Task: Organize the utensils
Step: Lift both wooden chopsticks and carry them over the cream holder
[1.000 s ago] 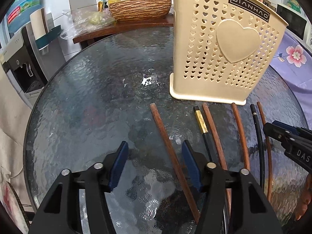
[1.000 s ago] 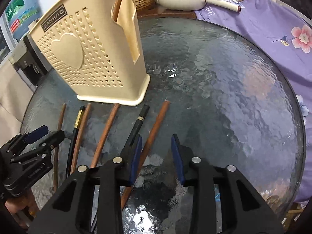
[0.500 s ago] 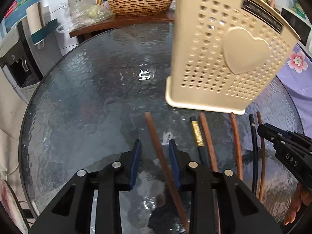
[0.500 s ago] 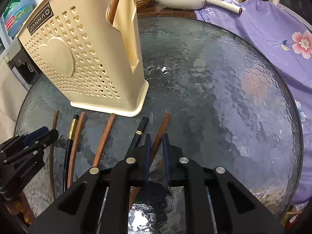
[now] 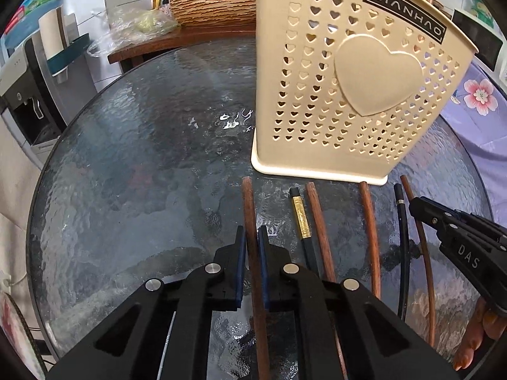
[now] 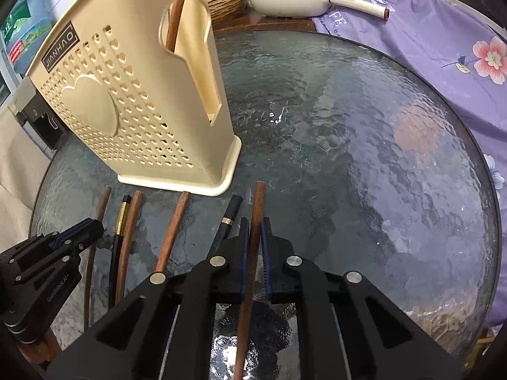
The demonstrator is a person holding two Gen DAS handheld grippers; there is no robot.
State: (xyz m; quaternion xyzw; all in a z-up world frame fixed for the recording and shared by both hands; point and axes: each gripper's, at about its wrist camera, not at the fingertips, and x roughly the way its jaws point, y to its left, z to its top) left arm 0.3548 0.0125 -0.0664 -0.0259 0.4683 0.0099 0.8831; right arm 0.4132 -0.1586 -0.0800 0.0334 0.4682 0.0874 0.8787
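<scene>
Two tongs are clamped now: our left gripper (image 5: 250,247) on the leftmost chopstick (image 5: 248,202), our right gripper (image 6: 253,237) on the rightmost chopstick (image 6: 257,202), both low in frame below the holder (image 5: 348,79). Lifting unevenly, we risk sticks pivoting and slipping on the glass table (image 5: 126,158).

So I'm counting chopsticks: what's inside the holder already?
Through the side slot of the holder, one brown chopstick stands inside. The walls hide the rest of the inside, so any others can't be seen.
</scene>
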